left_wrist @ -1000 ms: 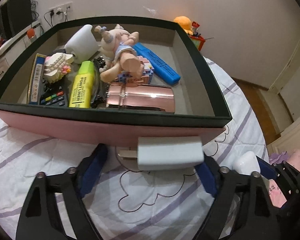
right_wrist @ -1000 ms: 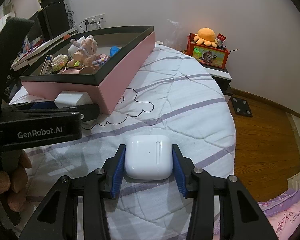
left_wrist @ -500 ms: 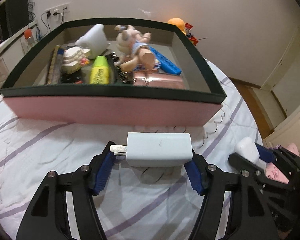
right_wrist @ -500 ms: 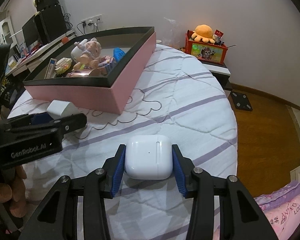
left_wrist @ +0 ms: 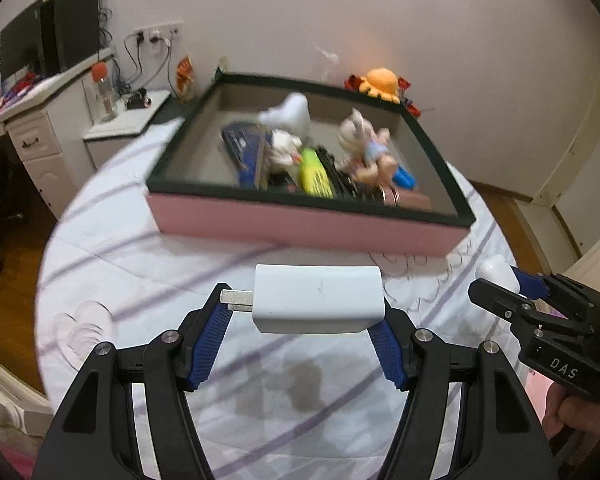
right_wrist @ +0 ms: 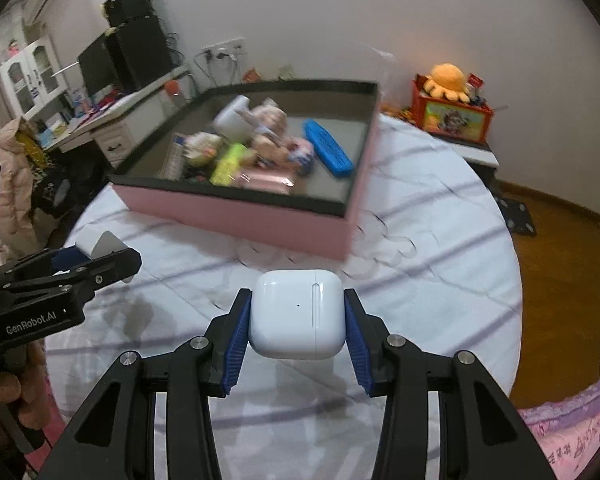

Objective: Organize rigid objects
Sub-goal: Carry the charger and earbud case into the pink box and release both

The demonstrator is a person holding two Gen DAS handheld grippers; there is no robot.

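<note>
1. The pink cardboard box with a dark rim (left_wrist: 300, 228) sits on the striped bed (left_wrist: 180, 264); it holds a blurred doll (left_wrist: 366, 148), a yellow highlighter (left_wrist: 316, 176) and a blue bar (right_wrist: 327, 148).
2. The left gripper (left_wrist: 304, 332) has its fingers pinching a white plug charger (left_wrist: 318, 300) above the bed.
3. The right gripper (right_wrist: 296, 332) has its fingers pinching a white earbud case (right_wrist: 297, 320).
4. Readable lettering: "GenRobot.AI", "DAS".

the left gripper (left_wrist: 300, 312) has closed in on the white charger (left_wrist: 318, 299) it earlier only straddled, its pads now pressing the plug prongs and the far end, and has lifted it off the bedspread (left_wrist: 148, 264) and back from the pink box (left_wrist: 300, 228). the right gripper (right_wrist: 298, 320) has raised its earbud case (right_wrist: 298, 314) clear of the bedspread too, so the box now sits farther off in both views.
</note>
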